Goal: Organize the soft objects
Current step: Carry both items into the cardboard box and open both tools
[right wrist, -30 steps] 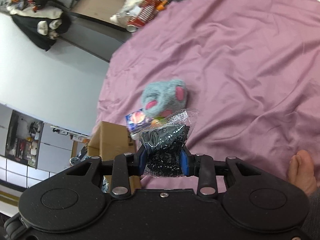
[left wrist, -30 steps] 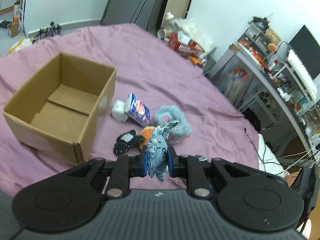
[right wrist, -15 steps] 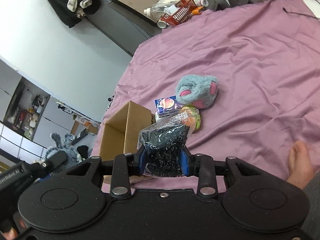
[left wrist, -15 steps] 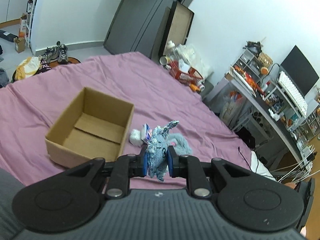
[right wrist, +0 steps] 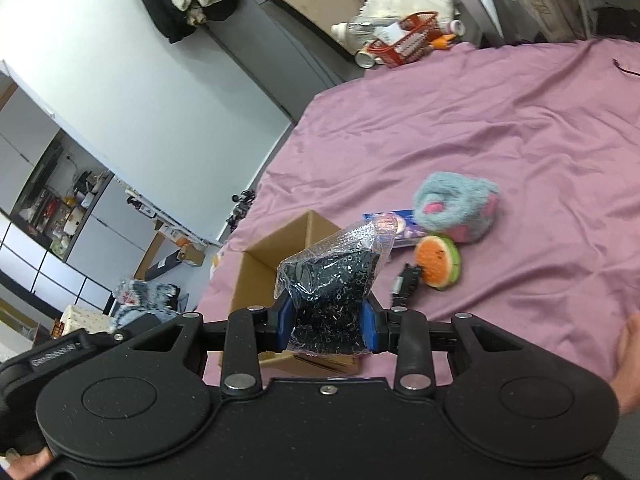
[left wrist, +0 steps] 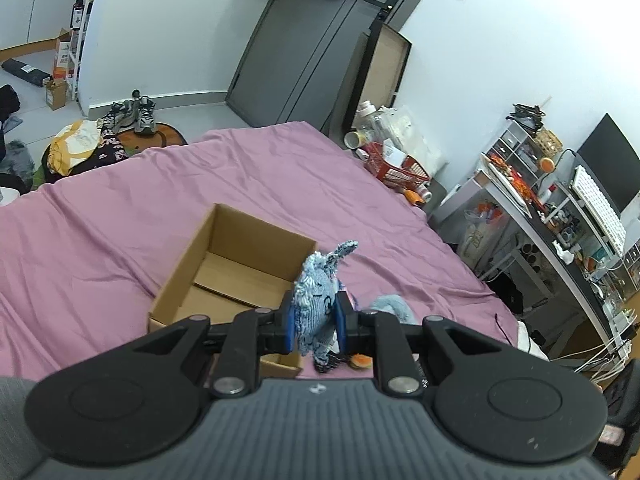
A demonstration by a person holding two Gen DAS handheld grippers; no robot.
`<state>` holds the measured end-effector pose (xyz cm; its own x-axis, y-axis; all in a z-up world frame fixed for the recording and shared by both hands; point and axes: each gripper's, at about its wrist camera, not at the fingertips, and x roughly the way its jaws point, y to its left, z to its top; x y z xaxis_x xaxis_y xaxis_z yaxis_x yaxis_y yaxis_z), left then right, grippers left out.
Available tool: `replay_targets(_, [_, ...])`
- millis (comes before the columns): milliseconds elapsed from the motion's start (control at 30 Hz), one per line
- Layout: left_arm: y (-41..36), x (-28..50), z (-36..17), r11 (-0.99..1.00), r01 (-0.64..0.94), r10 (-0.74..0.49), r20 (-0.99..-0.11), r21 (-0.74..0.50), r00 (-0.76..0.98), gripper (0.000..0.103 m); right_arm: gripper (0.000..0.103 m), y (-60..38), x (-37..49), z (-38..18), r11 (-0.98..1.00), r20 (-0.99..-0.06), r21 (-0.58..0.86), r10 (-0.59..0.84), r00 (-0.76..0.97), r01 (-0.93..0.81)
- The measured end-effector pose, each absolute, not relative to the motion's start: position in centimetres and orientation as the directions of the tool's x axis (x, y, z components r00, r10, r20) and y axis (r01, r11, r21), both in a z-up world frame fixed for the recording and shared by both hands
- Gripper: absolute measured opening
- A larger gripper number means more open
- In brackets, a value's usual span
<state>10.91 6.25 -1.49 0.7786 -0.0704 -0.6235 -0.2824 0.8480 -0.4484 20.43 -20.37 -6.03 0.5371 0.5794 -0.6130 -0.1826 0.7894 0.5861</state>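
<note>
The left gripper [left wrist: 313, 322] is clamped on a small blue knitted toy [left wrist: 316, 304], its blue pads pinching the soft body at the waist so that the ear-like tip pokes up above the jaws and a frayed end dangles below; the yarn is nubbly and yields under the squeeze, which is probably why it is gripped mid-body, not by a thin limb. The right gripper [right wrist: 326, 326] is likewise closed, on a clear plastic bag [right wrist: 334, 284] stuffed with something black and speckled; the crinkly film bulges above the pads and its loose corner flares upward, so the jaws hold the packed bulk where it will not slide. Both loads hang in the air above the bed, near the open cardboard box [left wrist: 230, 264], which sits with its flaps up, rigid, plain brown and empty as far as can be seen, and which I judge to be the place for the soft things. Beside the box, on the wrinkled mauve bedsheet [right wrist: 520, 128], lie the things not yet gathered: a fluffy grey-blue plush [right wrist: 456, 206] with pink patches, a round watermelon-slice toy [right wrist: 438, 260] in orange and green, a flat blue printed packet [right wrist: 394, 224] and a small black item [right wrist: 404, 284] too blurred to name. A bare foot [right wrist: 628, 356] shows at the sheet's right edge.
</note>
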Motion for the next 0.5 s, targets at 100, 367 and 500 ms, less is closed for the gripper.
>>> replay_targets(100, [7.6,11.2,-2.0,0.845,-0.293,-0.066,-0.630,-0.448,0.773,0.018,0.033,-19.0,20.8,-5.6,0.794,-0.611,0.575,0.578,0.541,-0.199])
replay_targets(367, [10.1,12.6,-3.5,0.838,-0.314,-0.067,-0.654,-0.447,0.754,0.018,0.033,-15.8,22.0,-5.9,0.802,-0.620,0.561,0.572,0.537,-0.205])
replay_targets(500, [11.2,13.3,-4.5,0.835,-0.325,-0.070,-0.671,-0.444,0.738,0.018,0.034,-14.0,22.4,-6.2,0.812,-0.630,0.545,0.561,0.537,-0.209])
